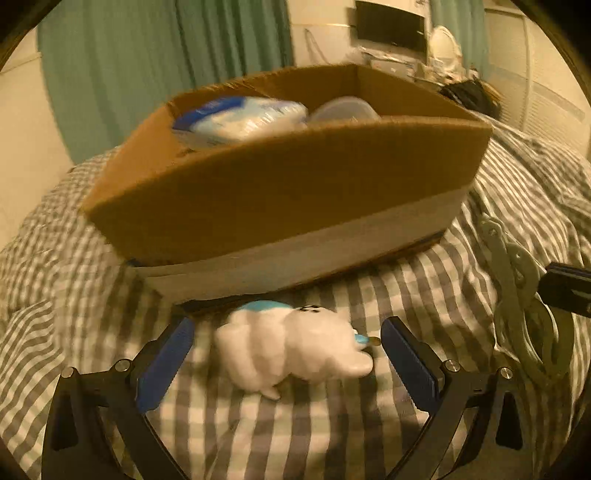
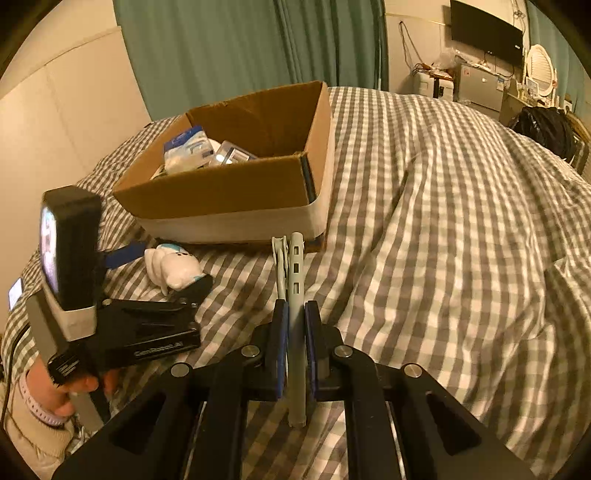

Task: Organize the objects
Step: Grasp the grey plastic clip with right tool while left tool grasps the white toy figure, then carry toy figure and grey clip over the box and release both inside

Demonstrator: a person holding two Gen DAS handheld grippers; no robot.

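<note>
Right gripper [image 2: 295, 332]: nearest the right wrist camera; its blue-padded fingers [image 2: 280, 332] are clamped on the pale green clip.
Pale green clip [image 2: 295, 280]: a long flat plastic piece with square holes, gripped near its rear half and pointing forward over the bed toward the box; in the left wrist view it appears at the right edge, above the cover.
Left gripper [image 1: 288, 339]: low over the bed, fingers [image 1: 166, 365] spread wide apart, one on each side of the plush toy; no contact with the toy is visible.
Plush toy [image 1: 291, 347]: white and soft, with a blue patch on top and a small dark face, lying on its side on the cover just in front of the box.
Cardboard box [image 2: 229, 188]: open-topped, brown with a pale band around its base, sitting on the bed beyond both grippers.
Box contents: a blue and white packet [image 2: 186, 149] at the left, and a clear plastic container [image 2: 232, 155] beside it.
Bed cover [image 2: 424, 221]: grey and white check, rumpled into folds.
Hand [image 2: 74, 387]: holds the left gripper's handle at the lower left of the right wrist view, with a cream sleeve at the wrist.
Background: green curtain [image 2: 240, 48] behind the bed, a dark screen [image 2: 484, 29] on the far wall.
</note>
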